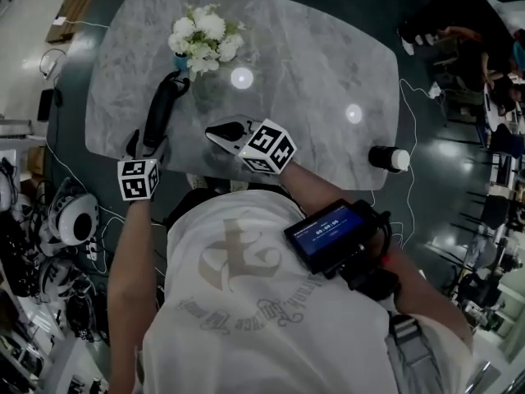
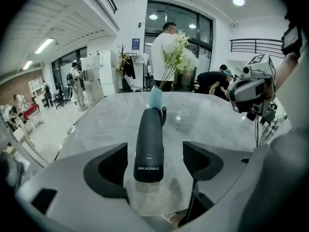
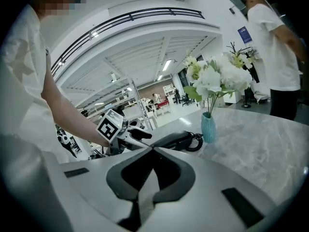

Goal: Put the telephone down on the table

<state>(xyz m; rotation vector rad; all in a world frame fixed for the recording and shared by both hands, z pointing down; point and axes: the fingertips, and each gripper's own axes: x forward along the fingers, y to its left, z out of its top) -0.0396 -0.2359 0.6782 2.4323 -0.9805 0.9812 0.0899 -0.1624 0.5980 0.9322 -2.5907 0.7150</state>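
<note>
A black telephone handset (image 1: 162, 105) lies flat on the marble table (image 1: 328, 64), near its left edge, with its coiled cord (image 3: 197, 141) at the far end. My left gripper (image 1: 150, 144) sits at the handset's near end. In the left gripper view the handset (image 2: 149, 144) lies between the jaws of my left gripper (image 2: 153, 167), which stand wide with a gap on each side. My right gripper (image 1: 215, 130) hovers over the table's front edge, to the right of the handset (image 3: 176, 140). The jaws of my right gripper (image 3: 152, 150) are closed tip to tip with nothing in them.
A teal vase (image 3: 208, 127) of white flowers (image 1: 203, 35) stands just beyond the handset. A dark cylinder with a white cap (image 1: 388, 158) lies at the table's right edge. A person (image 2: 164, 52) stands past the far side. Headsets (image 1: 74, 216) and cables lie on the floor at the left.
</note>
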